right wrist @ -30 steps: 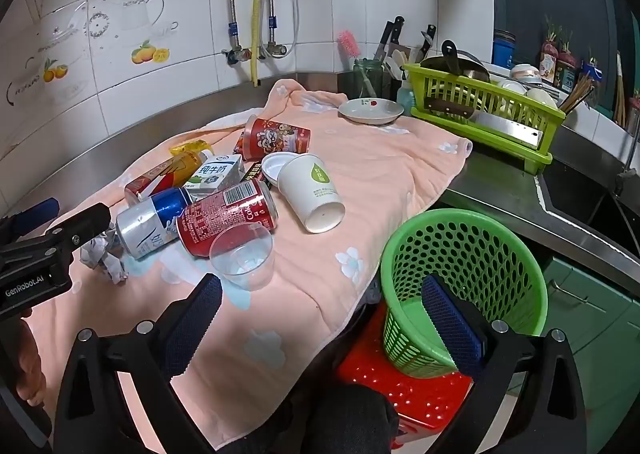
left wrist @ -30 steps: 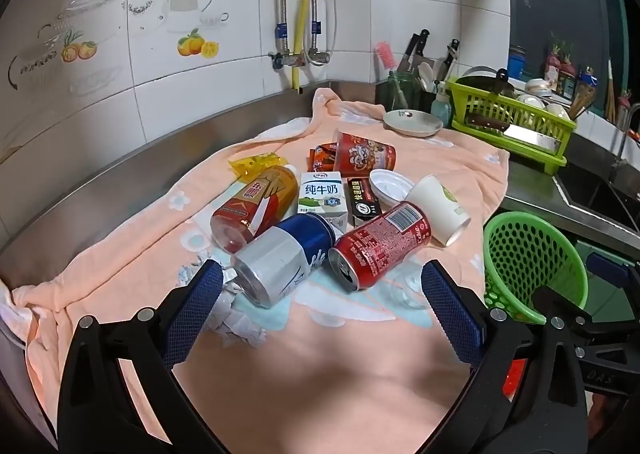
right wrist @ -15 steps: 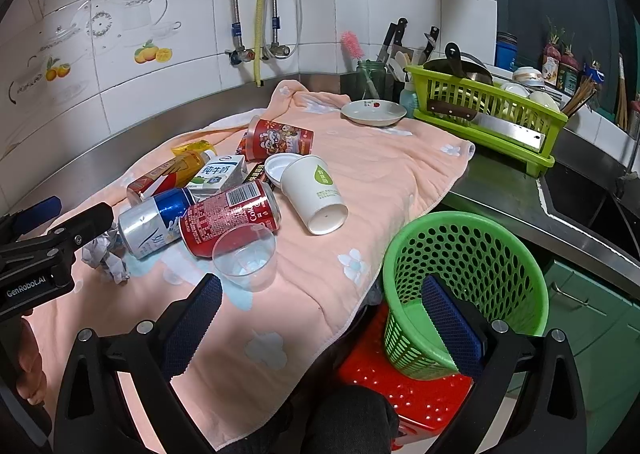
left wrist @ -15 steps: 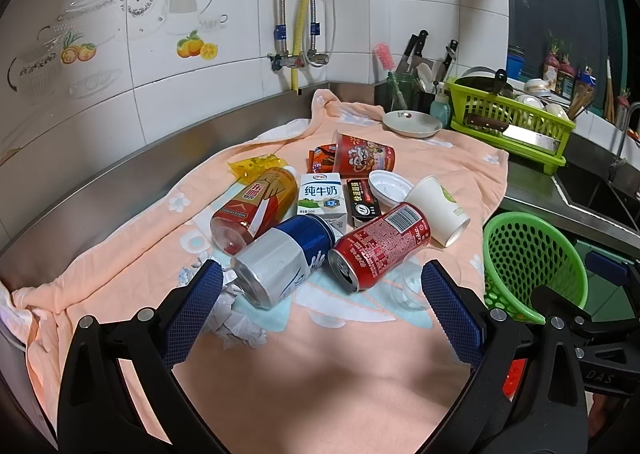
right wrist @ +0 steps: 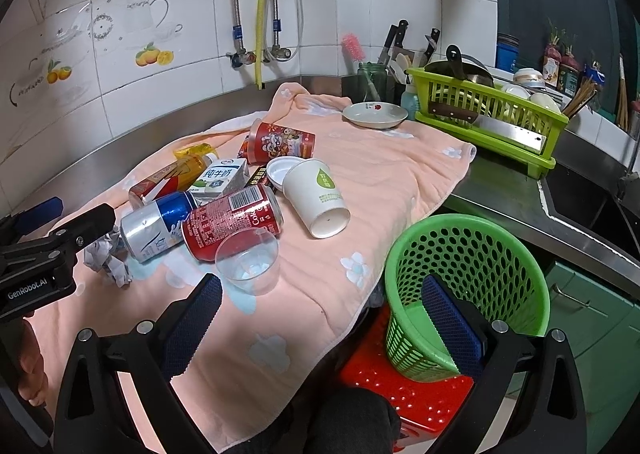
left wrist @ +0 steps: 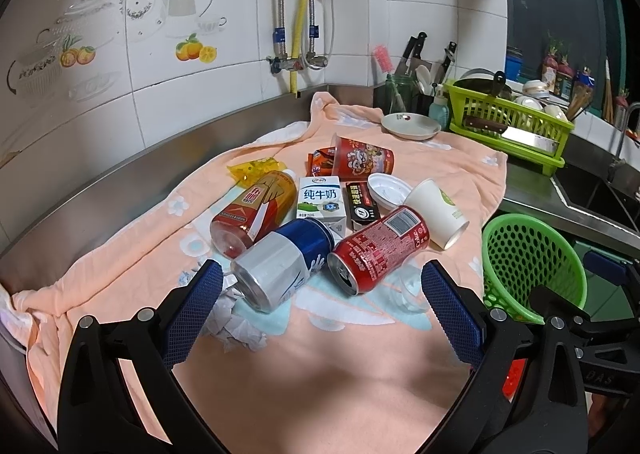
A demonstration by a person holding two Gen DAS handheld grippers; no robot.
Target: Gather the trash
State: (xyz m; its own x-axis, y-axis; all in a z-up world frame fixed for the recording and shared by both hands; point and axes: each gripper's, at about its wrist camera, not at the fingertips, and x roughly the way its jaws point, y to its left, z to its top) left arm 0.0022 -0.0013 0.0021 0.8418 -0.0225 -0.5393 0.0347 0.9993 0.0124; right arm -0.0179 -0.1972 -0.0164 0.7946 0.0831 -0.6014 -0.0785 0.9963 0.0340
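Glossy metal cans (left wrist: 378, 247), soft cloth towel (left wrist: 280, 366), perforated plastic basket (right wrist: 472, 286).

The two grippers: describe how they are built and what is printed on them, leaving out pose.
Each gripper is a black plastic frame with two forked fingers, silver screws at the joints and blue, cross-hatched rubber pads. The left gripper, seen side-on from the right wrist view, bears white "GenRobot.AI" lettering. The right gripper has the same fingers and pads. No cables or sleeves show.

White tiled walls (left wrist: 224, 86) carrying fruit decals are filling the frame's top, a steel desk (right wrist: 500, 182) is lying below, green cabinets (right wrist: 592, 318) lower right.
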